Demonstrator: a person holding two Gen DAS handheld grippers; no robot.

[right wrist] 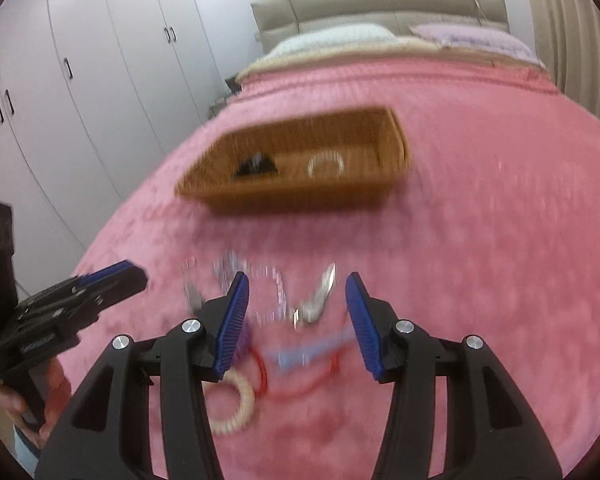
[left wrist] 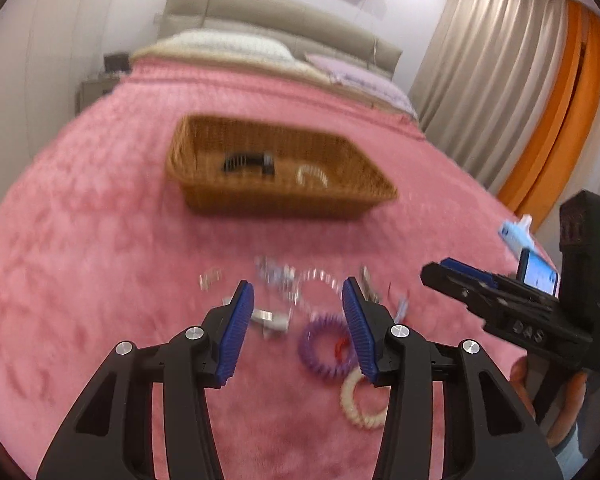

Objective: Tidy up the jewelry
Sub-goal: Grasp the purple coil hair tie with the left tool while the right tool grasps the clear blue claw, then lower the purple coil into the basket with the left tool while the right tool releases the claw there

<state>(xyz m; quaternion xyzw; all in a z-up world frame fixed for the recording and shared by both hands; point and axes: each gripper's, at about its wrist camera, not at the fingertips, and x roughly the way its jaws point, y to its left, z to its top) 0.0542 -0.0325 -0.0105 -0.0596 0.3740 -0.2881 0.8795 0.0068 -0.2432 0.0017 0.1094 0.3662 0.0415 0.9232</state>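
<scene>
Both jaws are spread wide and holding nothing: from the left wrist view, the left gripper [left wrist: 298,308] hangs over the blurry jewelry pile [left wrist: 300,300] on the pink bed [left wrist: 100,240], purple coil bracelet [left wrist: 326,346] and cream coil bracelet [left wrist: 360,400] nearest, wicker basket [left wrist: 276,200] well beyond with two pieces already in. From the right wrist view, the right gripper [right wrist: 298,308] hovers above the silver clip [right wrist: 318,296] and red cord [right wrist: 296,384]. My worry is everything's tangled close together, so one pinch could drag neighbours along or snag the fuzzy blanket.
</scene>
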